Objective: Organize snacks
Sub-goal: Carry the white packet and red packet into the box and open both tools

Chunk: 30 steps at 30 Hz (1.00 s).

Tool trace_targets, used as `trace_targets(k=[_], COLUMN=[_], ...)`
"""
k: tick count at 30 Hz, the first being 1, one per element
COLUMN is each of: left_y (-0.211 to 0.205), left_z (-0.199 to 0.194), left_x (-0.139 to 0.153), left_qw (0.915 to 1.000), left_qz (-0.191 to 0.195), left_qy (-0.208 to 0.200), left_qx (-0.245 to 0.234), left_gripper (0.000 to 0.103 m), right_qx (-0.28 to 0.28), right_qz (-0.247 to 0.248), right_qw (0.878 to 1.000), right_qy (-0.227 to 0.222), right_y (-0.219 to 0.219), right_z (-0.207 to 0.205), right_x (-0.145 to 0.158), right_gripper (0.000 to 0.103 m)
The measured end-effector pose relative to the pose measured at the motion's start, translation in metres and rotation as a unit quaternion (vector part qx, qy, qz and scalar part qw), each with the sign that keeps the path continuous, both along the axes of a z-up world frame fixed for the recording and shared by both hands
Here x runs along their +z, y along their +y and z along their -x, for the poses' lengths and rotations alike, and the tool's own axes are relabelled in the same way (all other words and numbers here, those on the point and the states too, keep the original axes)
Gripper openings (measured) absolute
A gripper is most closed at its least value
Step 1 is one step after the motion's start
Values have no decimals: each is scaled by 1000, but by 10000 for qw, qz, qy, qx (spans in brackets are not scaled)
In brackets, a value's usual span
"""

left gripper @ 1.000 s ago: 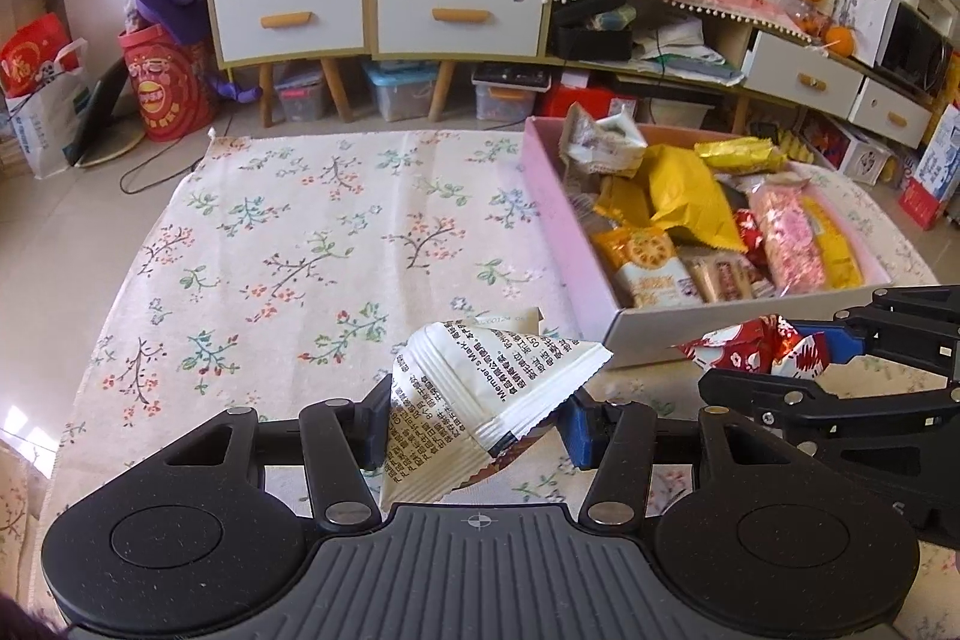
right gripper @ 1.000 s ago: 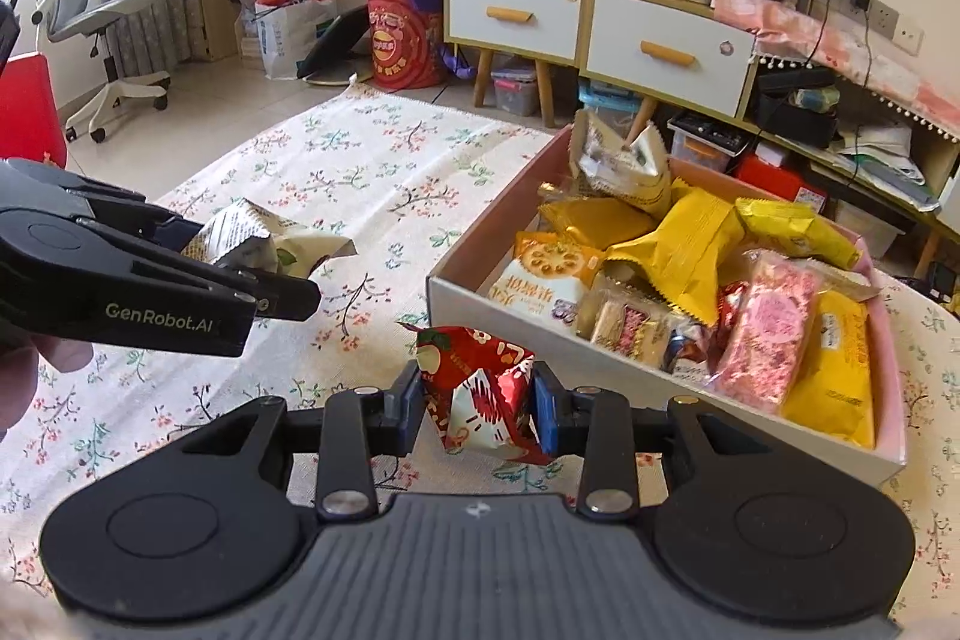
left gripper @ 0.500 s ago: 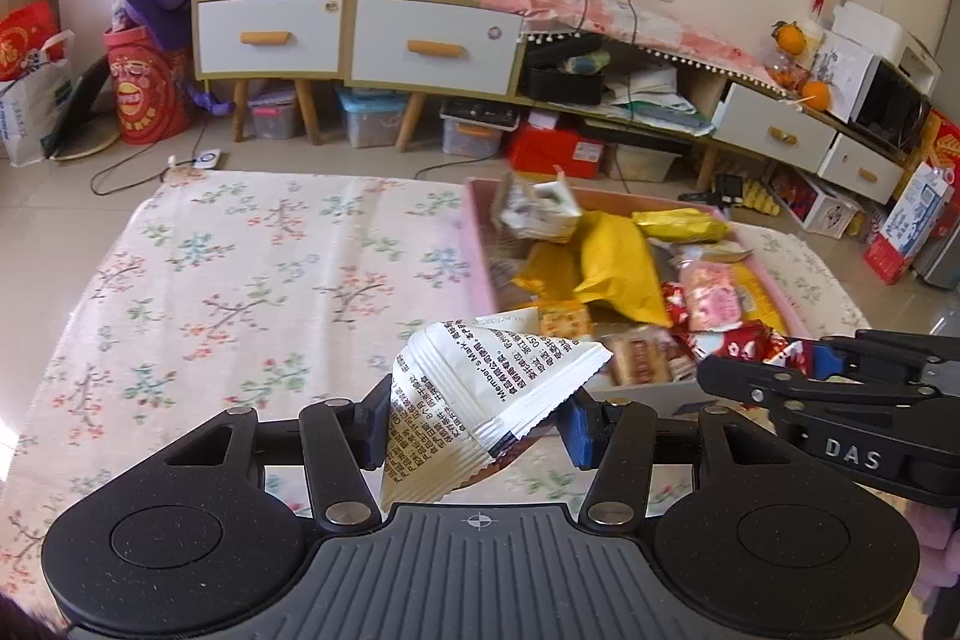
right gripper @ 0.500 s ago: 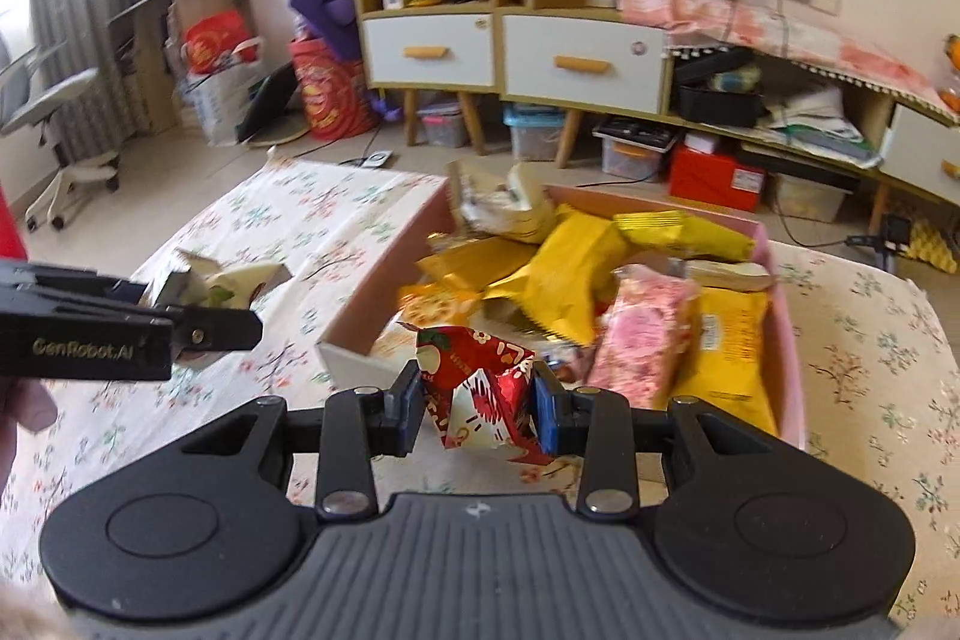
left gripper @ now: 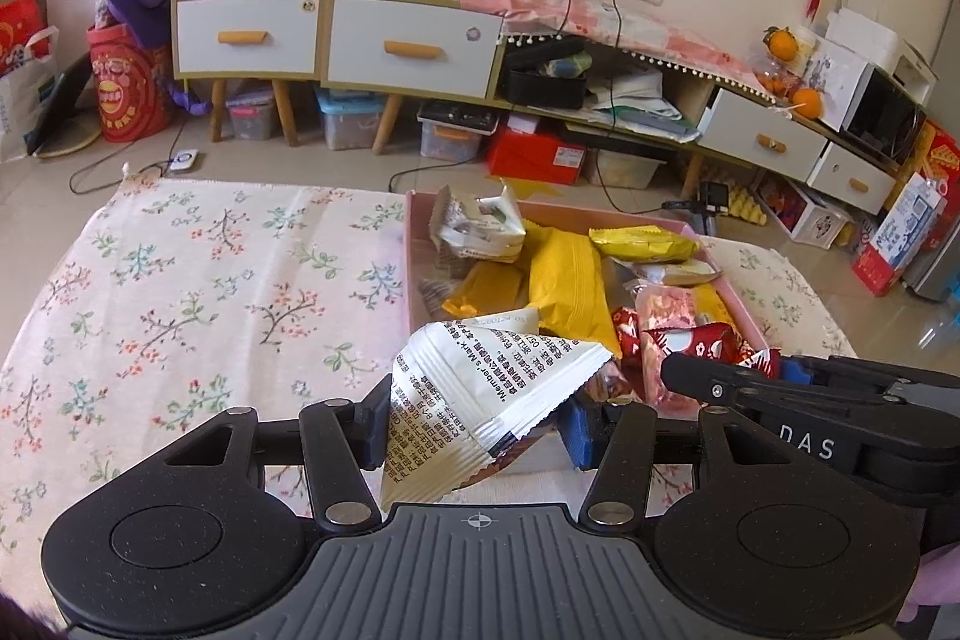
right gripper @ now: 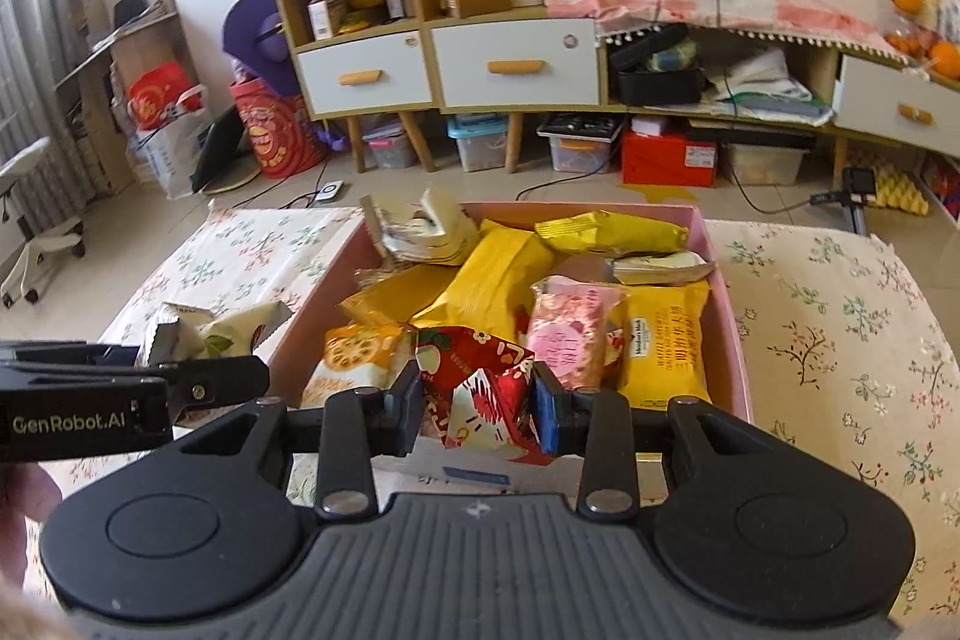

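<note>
Since a second ago both grippers have swung from the floral cloth toward the pink box [right gripper: 723,316], so each snack now hangs at its near wall, ready, I judge, to be dropped in.

The left gripper [left gripper: 474,415] has its jaws clenched on a white snack packet [left gripper: 480,400]: crinkly printed film, roughly triangular, with crimped, serrated seams, its tip sticking up past the jaws. Ahead of it lies the flowered tablecloth [left gripper: 198,292] on the table.

The right gripper [right gripper: 477,406] has its jaws clamped on a red foil snack packet [right gripper: 474,376], glossy and crumpled (the narrower of the two). Just beyond those jaws the box is crowded with yellow, orange and pink pillow-shaped wrappers.
</note>
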<state>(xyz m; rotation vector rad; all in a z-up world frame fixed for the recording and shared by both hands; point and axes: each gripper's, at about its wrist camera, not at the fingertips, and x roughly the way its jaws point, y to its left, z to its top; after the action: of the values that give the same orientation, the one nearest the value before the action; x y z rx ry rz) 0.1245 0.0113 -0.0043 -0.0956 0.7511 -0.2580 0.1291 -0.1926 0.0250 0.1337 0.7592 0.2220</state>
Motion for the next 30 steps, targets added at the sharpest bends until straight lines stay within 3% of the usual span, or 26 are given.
trace_targets(k=[8, 16, 28, 30], left_y=[-23, -46, -50, -50], left_z=[-9, -7, -13, -12], left_x=[-10, -17, -29, -29], left_qw=[9986, 9920, 9914, 9909], left_qz=[-440, -1071, -1124, -1161], left_qy=[-212, -520, -503, -511], left_qx=[-206, -408, -432, -461], left_gripper=[51, 51, 54, 54], right_qx=[-328, -363, -299, -301], right_qz=[-337, -548, -757, -759], right_qw=[9986, 9973, 9963, 9963], right_qy=[260, 334, 293, 256], right_y=[-14, -12, -12, -13], right_z=[-15, -20, -22, -22], right_x=[-11, -14, -12, -11], right_gripper=[34, 34, 38, 48])
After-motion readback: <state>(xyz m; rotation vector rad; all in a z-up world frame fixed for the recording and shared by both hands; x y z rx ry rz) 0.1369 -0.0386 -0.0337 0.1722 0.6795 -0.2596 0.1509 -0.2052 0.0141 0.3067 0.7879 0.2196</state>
